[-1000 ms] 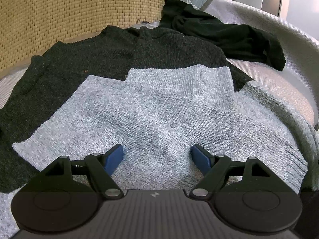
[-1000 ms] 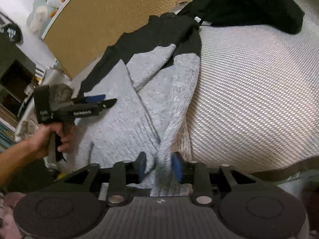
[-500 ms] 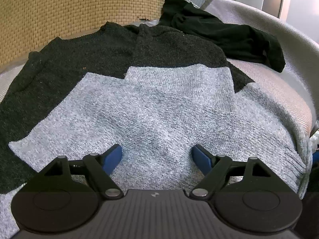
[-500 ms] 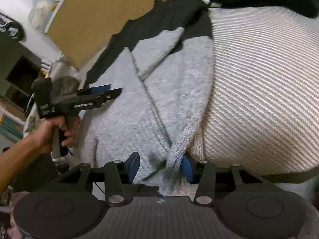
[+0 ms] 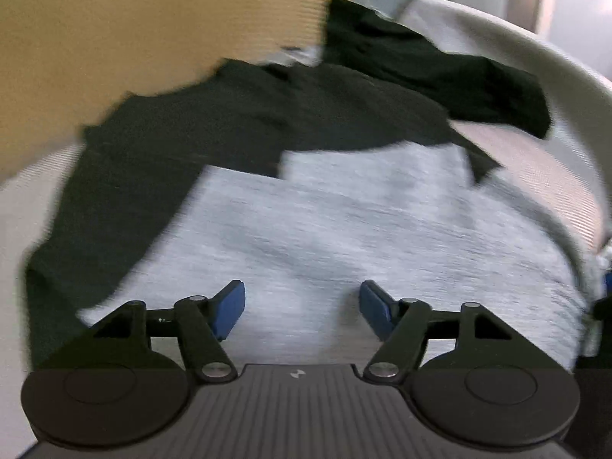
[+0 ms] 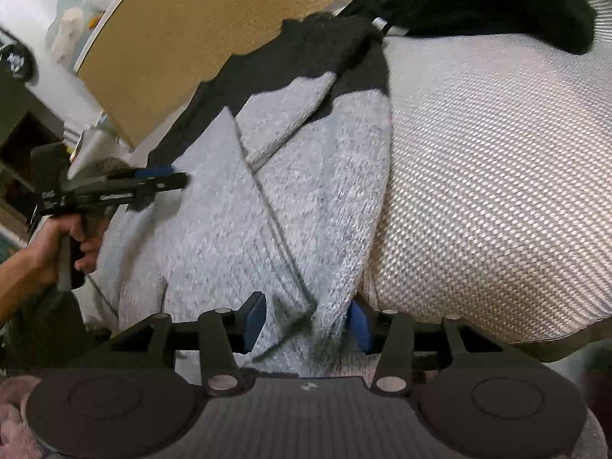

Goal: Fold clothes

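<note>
Your left tongs [image 5: 302, 304] have lifted, closing on nothing.
Your right tongs [image 6: 306, 319], widened, loosely straddle the grey sweater's [image 6: 244, 206] sleeve; a black garment [image 5: 432, 61] lies beyond on the bed [image 6: 497, 160].

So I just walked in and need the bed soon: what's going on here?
A person is folding a grey-and-black sweater on the bed with two handheld grippers. The right gripper straddles a bunched grey edge without clamping it. The left gripper hovers over the grey part, jaws closing on nothing. A black garment waits beyond.
</note>
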`<state>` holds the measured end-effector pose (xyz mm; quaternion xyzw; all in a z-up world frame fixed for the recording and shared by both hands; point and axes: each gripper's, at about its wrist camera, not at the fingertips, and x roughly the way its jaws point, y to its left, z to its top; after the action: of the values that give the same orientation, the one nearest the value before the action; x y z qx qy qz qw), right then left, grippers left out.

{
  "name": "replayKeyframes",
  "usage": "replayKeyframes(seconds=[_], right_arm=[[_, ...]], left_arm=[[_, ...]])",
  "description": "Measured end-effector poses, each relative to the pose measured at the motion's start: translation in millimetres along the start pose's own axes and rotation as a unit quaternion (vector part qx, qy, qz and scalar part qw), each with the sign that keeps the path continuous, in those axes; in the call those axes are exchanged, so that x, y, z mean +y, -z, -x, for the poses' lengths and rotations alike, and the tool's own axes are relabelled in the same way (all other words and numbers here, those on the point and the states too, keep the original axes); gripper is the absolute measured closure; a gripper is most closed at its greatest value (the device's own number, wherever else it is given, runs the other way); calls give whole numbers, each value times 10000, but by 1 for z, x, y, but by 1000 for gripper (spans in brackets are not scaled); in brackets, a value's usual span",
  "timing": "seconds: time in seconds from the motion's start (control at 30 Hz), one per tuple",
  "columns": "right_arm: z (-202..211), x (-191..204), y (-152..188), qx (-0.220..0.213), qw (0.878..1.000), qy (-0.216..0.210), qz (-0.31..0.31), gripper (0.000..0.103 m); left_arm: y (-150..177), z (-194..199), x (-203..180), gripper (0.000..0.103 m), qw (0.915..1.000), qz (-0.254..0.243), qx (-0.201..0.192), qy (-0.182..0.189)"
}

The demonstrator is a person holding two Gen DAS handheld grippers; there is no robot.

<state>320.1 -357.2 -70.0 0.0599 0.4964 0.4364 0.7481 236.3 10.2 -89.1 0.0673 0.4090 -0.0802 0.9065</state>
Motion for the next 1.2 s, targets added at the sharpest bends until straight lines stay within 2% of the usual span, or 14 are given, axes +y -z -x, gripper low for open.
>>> replayKeyframes(seconds=[0.07,0.1,0.17,0.23,0.3,0.37,0.5,0.6,0.73,0.83,0.9,1.03,1.1,1.2], right_arm=[[3,2,2,-153,9998,83,82,50],[3,3,2,-185,9997,98,127,44],[-3,7,1,-81,9996,71,253,35],[-7,12,0,48,9991,12,414,33],[-8,10,-2,68,9994,-16,353,33],[-10,8,-4,87,9996,-59,277,32],[-9,2,-7,182,9993,-304,92,31],[-17,5,-8,562,9962,-655,123,31],[-31,20,-12,818,9953,-364,362,32],[-30,10,-13,707,9963,-443,-227,33],[-26,4,-10,605,9960,-486,-448,44],[-20,9,-6,363,9975,-332,-501,50],[-21,20,-6,262,9992,-176,-250,71],[-21,30,-7,132,9999,-82,-17,82]], left_arm=[[1,1,29,43,9992,271,143,-251],[3,-1,45,45,9978,493,296,-324],[7,-8,78,59,9913,1033,699,-411],[12,-8,103,61,9854,1321,842,-663],[17,-10,120,63,9816,1429,1059,-690],[21,-14,127,61,9808,1298,1369,-487],[25,-15,127,61,9840,957,1489,-223],[26,-18,126,59,9843,900,1508,-200],[27,-24,119,55,9866,785,1398,-313],[31,-23,118,54,9876,809,1298,-352],[32,-24,119,54,9881,826,1255,-323],[32,-25,123,53,9884,901,1197,-253],[30,-26,122,52,9883,855,1228,-291],[28,-29,120,52,9871,826,1333,-308]])
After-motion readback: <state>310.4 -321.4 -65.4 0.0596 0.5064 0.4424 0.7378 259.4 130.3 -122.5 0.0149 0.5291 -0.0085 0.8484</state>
